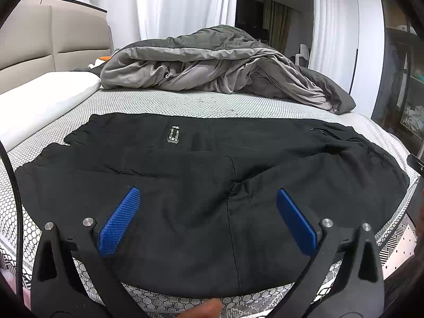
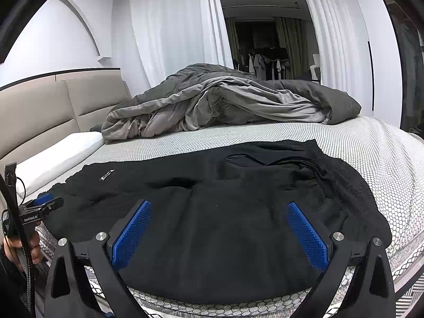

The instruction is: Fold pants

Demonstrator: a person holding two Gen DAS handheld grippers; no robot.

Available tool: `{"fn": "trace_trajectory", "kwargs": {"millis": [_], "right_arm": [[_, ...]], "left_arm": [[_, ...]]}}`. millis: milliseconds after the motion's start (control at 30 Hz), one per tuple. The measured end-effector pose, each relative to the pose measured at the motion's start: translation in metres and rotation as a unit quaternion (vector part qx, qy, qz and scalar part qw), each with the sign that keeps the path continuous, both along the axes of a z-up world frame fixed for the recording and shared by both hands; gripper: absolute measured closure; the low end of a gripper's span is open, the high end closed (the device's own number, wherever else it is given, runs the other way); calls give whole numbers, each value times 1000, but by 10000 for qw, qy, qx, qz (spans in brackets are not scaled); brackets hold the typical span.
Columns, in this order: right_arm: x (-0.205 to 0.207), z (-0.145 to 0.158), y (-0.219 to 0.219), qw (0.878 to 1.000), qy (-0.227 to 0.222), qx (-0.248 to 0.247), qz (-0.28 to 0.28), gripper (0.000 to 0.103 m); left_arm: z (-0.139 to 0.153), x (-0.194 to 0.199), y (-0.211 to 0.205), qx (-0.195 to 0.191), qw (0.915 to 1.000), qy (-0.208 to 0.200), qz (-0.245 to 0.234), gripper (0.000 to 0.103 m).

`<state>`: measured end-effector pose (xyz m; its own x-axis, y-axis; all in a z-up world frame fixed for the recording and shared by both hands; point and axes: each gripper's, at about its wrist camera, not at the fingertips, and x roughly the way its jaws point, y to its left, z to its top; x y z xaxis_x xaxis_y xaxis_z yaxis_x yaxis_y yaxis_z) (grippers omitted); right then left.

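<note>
Black pants point(image 1: 201, 164) lie spread across the near part of a bed, on a mattress cover point(image 1: 164, 103) with a small honeycomb print. The garment runs sideways across both views: elastic waistband with drawcord point(image 2: 341, 175) toward the right, leg ends toward the left by a white pillow point(image 1: 42, 98). A small rectangular label point(image 1: 173, 133) with pale lettering sits on the far layer of fabric. The cloth is doubled, the nearer layer overlapping the farther one, a stitched seam running toward the bed's near edge.

Left hand-held gripper point(image 1: 209, 201) – blue textured pads spread wide, nothing between them, poised above the near fabric. Whether the pads touch the cloth I cannot tell.

Right hand-held gripper point(image 2: 220, 214) – likewise wide open and empty, over the pants nearer the waistband end. In its view the left tool shows at the left edge, with a hand point(image 2: 18, 249) gripping its handle.

Behind the pants, well apart, a rumpled grey duvet point(image 1: 217, 63) is heaped across the far side of the bed. A beige padded headboard point(image 1: 53, 39) stands at left, white curtains point(image 2: 169, 31) behind.
</note>
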<state>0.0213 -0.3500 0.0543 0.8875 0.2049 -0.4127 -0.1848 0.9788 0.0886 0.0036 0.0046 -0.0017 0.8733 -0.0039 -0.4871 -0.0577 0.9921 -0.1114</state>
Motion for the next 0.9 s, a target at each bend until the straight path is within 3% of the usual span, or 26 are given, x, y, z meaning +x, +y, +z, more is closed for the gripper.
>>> {"fn": "trace_trajectory", "kwargs": {"millis": [400,667,767,900], "right_arm": [[-3,3,-6,9999,-122,-31,-115,0],[-6,4,-29,9983,32,309,-500,0],[-11,5,-40,9976,-148,312,-602,0],[-9,1,-60,9965,32,428,-711,0]], "left_arm": [[3,-3,16,-190,9998,-42,57,1],[9,-27,86,-694,9944,-221,763,1],[4,-35,129,-1061,9857,-90,1307,1],[-15,-47,193,-1800,9630,178,1999,1]]}}
